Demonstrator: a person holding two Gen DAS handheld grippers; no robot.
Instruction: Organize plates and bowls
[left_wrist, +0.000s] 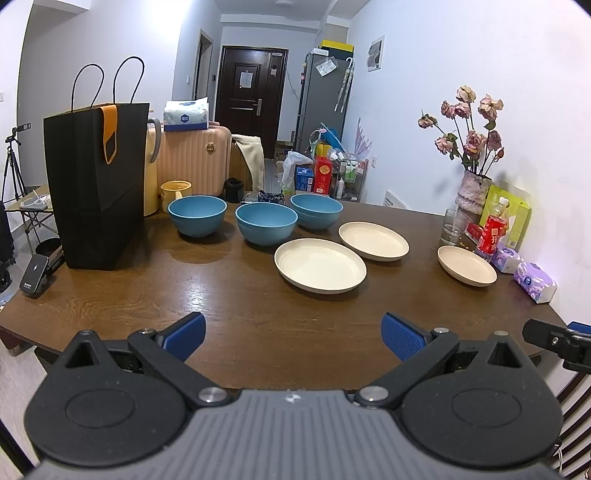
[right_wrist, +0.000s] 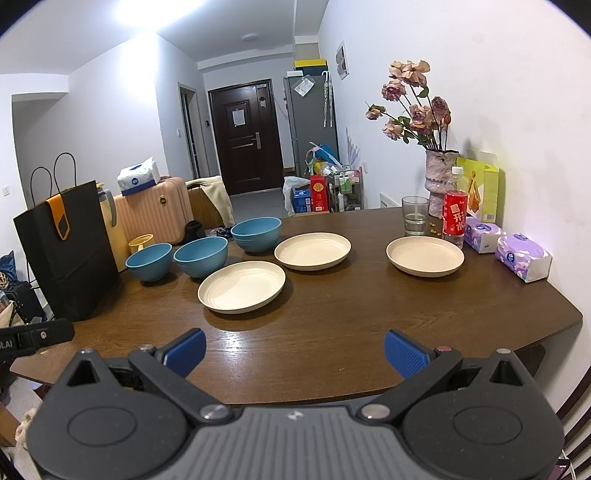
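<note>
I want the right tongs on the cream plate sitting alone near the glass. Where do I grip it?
Probably take the lone round cream plate by its near rim, one finger over the raised lip and one under it, coming in low from the table's front edge. It lies flat and shallow, too wide to span. The water glass and red-labelled bottle crowd its far side. The right tongs are open and empty.

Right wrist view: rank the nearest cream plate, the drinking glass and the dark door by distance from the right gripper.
From the right gripper:
1. Nearest cream plate, left of centre on the table.
2. Drinking glass, far right, beside the red bottle.
3. Dark door, down the hallway.
</note>
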